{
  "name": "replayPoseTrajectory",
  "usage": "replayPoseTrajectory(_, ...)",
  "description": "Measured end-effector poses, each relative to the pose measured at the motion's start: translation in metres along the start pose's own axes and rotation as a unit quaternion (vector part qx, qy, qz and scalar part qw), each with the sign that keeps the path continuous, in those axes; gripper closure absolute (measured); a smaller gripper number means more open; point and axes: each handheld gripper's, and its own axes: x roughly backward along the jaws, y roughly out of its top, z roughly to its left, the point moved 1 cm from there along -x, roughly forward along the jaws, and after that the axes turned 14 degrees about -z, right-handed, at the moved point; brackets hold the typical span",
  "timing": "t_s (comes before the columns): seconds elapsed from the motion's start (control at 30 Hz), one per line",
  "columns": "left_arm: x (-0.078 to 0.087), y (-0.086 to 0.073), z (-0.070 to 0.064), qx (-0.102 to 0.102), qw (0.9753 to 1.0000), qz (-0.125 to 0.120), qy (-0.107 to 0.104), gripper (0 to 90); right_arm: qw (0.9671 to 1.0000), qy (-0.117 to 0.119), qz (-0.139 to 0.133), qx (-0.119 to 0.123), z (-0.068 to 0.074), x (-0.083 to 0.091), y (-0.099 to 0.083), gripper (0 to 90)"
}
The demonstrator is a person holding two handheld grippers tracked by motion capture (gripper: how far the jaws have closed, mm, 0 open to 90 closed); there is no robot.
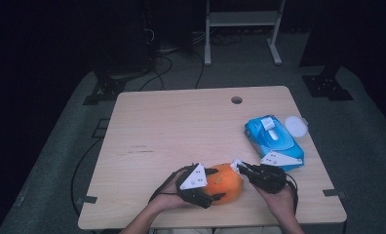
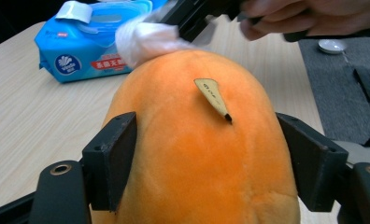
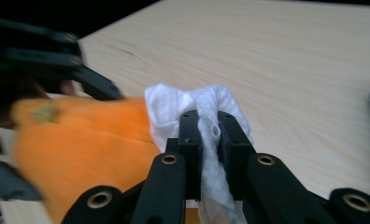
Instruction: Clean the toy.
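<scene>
An orange plush fruit lies near the table's front edge. My left gripper is shut on it, one jaw on each side of the orange plush fruit. My right gripper is shut on a white wet wipe, which is bunched between its jaws. The wipe touches the far top of the fruit, where a small tan tag sticks out. In the right gripper view the fruit sits at the left, blurred.
A blue pack of wet wipes lies at the table's right, with a round white lid beside it. A cable hole is at the table's back. A white frame stands on the floor beyond.
</scene>
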Motion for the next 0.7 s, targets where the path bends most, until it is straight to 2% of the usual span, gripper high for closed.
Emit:
replayPoseTrajectory(0.1,0.000,0.000,0.001,0.006,1.0000,0.000,0.005,26.2,0.9994,0.025,-0.017,0.017,0.015,0.002,0.008,80.9)
replayPoseTrajectory(0.17,0.000,0.000,0.000,0.006,1.0000,0.000,0.005,26.1,0.9991,0.026,-0.016,0.030,0.020,0.001,0.009,80.8)
replayPoseTrajectory(0.27,0.001,0.001,0.001,0.003,1.0000,-0.001,0.000,25.3,0.9994,0.024,-0.010,0.023,0.014,0.000,0.005,80.8)
replayPoseTrajectory(0.37,0.002,0.001,0.003,0.010,0.9999,-0.005,-0.008,21.9,0.9998,0.014,-0.004,0.013,0.005,0.000,0.000,80.8)
replayPoseTrajectory(0.43,0.003,0.000,0.003,0.016,0.9998,-0.007,-0.008,22.2,0.9998,0.012,-0.004,0.012,0.004,0.000,-0.001,80.8)
replayPoseTrajectory(0.53,0.002,0.001,0.003,0.014,0.9999,-0.005,0.005,27.2,0.9997,0.014,-0.007,0.019,0.010,0.001,0.003,80.8)
replayPoseTrajectory(0.7,0.003,0.001,0.006,0.027,0.9994,-0.007,0.020,31.3,0.9984,0.040,-0.022,0.035,0.028,0.001,0.011,80.6)
